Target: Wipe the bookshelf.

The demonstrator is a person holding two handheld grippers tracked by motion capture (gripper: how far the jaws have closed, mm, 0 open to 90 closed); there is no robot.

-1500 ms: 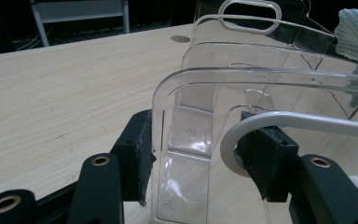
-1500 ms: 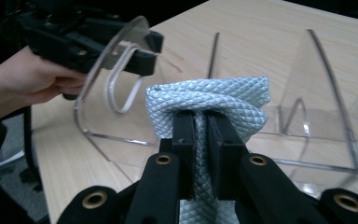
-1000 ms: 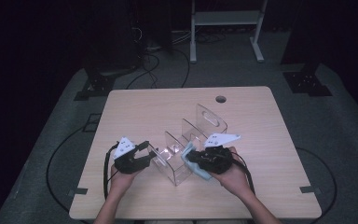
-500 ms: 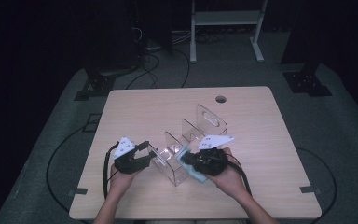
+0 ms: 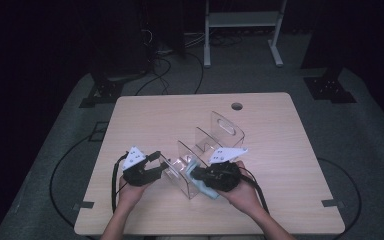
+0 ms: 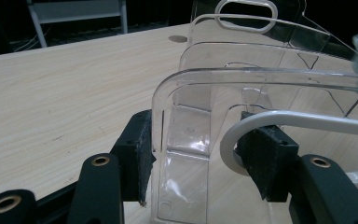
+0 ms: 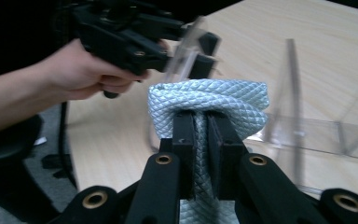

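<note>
High view, left tongs (image 5: 156,164) gripping clear rack (image 5: 220,131), right tongs (image 5: 196,176) pinching cloth (image 5: 205,190)

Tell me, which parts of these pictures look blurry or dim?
High view: dark surroundings, only the pale wooden table lit. Right gripper view: sharp light-blue quilted cloth, smeared clear plastic divider rack. Left gripper view: crisp rack edge, blurred cloth at the right border.

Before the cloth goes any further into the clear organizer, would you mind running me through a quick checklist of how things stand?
1. Right gripper shut on the pale blue cloth: ok.
2. Left gripper clamping the clear organizer's end wall: ok.
3. Organizer upright on the table: ok.
4. Cloth fully inside a compartment: not ok, it sits at the near end.
5. Compartment bottom free: cannot tell.
</note>
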